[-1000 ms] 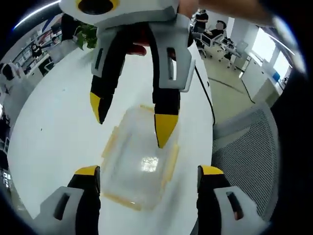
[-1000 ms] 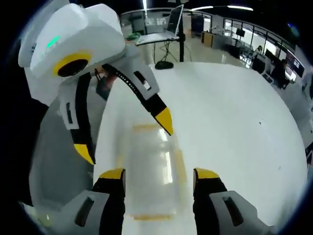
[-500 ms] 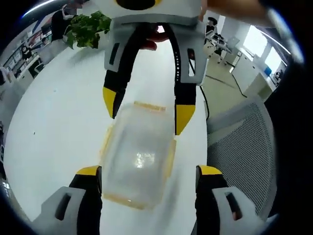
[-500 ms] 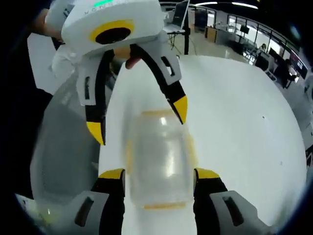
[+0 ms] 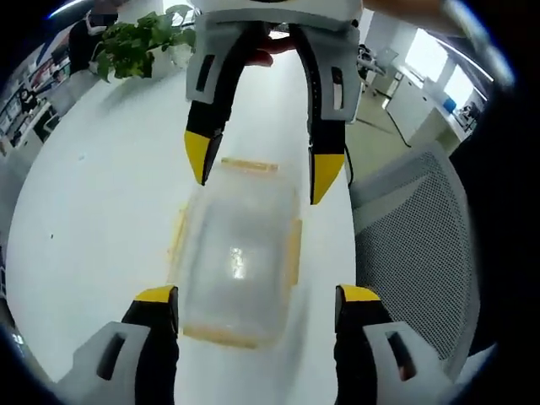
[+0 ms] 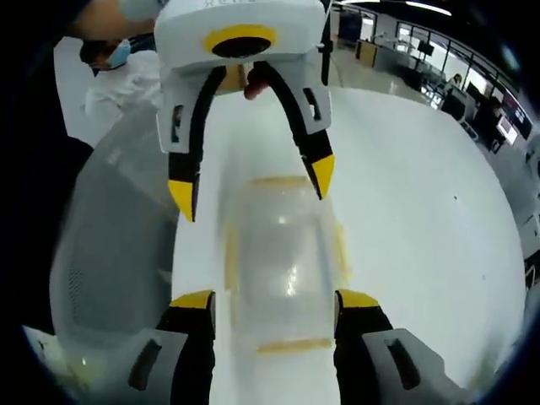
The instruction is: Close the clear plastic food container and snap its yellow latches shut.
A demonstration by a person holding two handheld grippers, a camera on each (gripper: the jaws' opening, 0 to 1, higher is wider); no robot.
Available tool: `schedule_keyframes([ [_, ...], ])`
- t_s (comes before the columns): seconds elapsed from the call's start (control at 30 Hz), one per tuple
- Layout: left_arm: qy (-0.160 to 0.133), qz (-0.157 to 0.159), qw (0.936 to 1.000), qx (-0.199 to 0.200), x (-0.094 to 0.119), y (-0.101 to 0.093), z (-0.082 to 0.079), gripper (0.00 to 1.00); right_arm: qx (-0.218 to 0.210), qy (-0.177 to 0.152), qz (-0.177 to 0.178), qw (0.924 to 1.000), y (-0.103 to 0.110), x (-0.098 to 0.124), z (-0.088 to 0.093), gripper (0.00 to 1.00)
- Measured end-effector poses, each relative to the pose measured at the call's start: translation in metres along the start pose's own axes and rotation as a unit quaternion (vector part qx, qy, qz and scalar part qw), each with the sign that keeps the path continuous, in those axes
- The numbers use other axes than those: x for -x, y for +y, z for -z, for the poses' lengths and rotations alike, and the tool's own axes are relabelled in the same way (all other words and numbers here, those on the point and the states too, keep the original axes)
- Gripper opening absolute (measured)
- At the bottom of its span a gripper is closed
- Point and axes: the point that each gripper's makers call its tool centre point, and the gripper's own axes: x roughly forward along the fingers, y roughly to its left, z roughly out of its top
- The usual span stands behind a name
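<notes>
A clear plastic container [image 5: 236,261] with its lid on lies on the white table [image 5: 93,194]. Yellow latches [image 5: 293,253] run along its sides and ends; whether they are snapped I cannot tell. My left gripper [image 5: 257,295] is open, its yellow tips flanking the container's near end. My right gripper [image 5: 261,169] faces it from the far end, open, tips spread past the container's corners. In the right gripper view the container [image 6: 283,253] lies between the open right gripper [image 6: 274,299] and the open left gripper [image 6: 251,187]. Neither holds anything.
A grey mesh chair [image 5: 413,253] stands close against the table edge beside the container, also seen as the chair [image 6: 110,253]. A potted plant [image 5: 135,46] sits at the table's far side. A hand [image 6: 253,84] holds the left gripper. Office desks fill the background.
Both cameras have swung, so the container now lies centred between each pair of jaws. The two grippers have lined up facing each other over its ends. The container itself stays put.
</notes>
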Motion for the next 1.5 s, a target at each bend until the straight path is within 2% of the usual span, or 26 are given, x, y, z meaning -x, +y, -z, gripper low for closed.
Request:
schedule_keyframes([
  [0.33, 0.005, -0.010, 0.9998, -0.018, 0.000, 0.009, 0.004, 0.76, 0.004, 0.006, 0.012, 0.9999, -0.005, -0.006, 0.005, 0.64],
  [0.5, 0.022, -0.029, 0.9986, -0.038, -0.004, 0.015, 0.011, 0.79, 0.007, 0.010, 0.016, 0.9998, -0.007, -0.008, 0.006, 0.66],
  [1.0, 0.049, -0.028, 0.9954, -0.078, -0.023, 0.013, 0.022, 0.84, 0.027, 0.032, 0.015, 0.9990, -0.008, -0.025, 0.014, 0.70],
  [1.5, 0.062, -0.035, 0.9933, -0.091, -0.034, 0.021, 0.024, 0.82, 0.043, 0.048, 0.017, 0.9978, -0.010, -0.034, 0.020, 0.74],
])
